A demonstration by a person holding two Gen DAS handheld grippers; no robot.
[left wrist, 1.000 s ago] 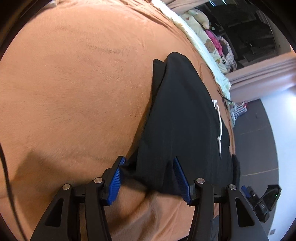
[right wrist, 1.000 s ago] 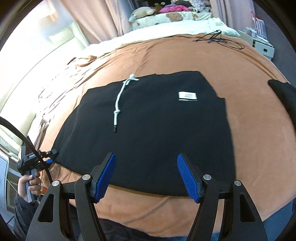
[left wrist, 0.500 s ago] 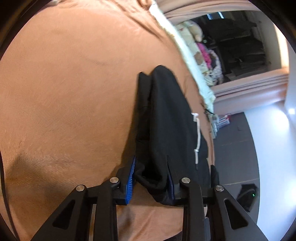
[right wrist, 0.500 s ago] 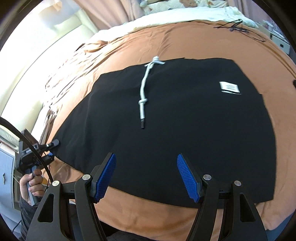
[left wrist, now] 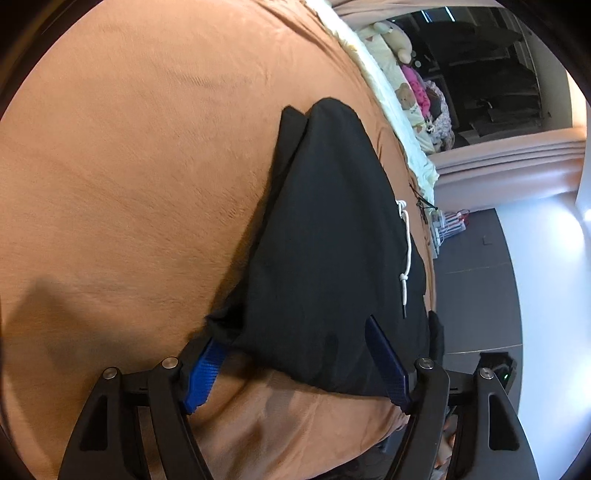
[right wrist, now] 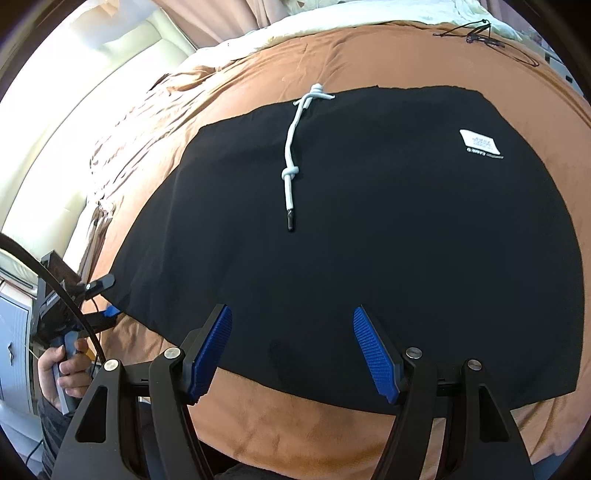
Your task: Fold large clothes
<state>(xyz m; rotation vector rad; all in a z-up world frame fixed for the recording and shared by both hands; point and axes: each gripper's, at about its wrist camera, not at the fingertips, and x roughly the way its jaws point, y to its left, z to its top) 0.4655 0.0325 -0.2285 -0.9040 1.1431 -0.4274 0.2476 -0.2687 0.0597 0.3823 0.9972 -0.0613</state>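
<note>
One black garment (right wrist: 369,221) lies spread flat across the orange-brown blanket (right wrist: 303,435) of a bed, its near hem running just beyond the right gripper (right wrist: 291,347). One white drawstring (right wrist: 291,147) rests on the cloth, with one knot partway along and a dark tip at its free end, and one white label (right wrist: 480,144) sits toward the far right corner. Two grippers are in play. The right gripper hovers with its blue pads spread wide over the near hem, nothing between them. The left gripper (left wrist: 295,362) is also spread; in the left wrist view its pads (left wrist: 386,363) straddle the bunched near corner of the garment (left wrist: 325,258), the left pad partly under a dark fold, but the pads are not closing on the cloth. From the right wrist view the left gripper (right wrist: 107,299) shows at the garment's left corner, held by the person's hand (right wrist: 62,369). Beyond the blanket lies cream bedding (left wrist: 399,122) with several stuffed toys (left wrist: 402,92) piled at the far end; their number cannot be told. One thin black cable (right wrist: 476,31) lies on the far part of the blanket, well apart from the garment.
</note>
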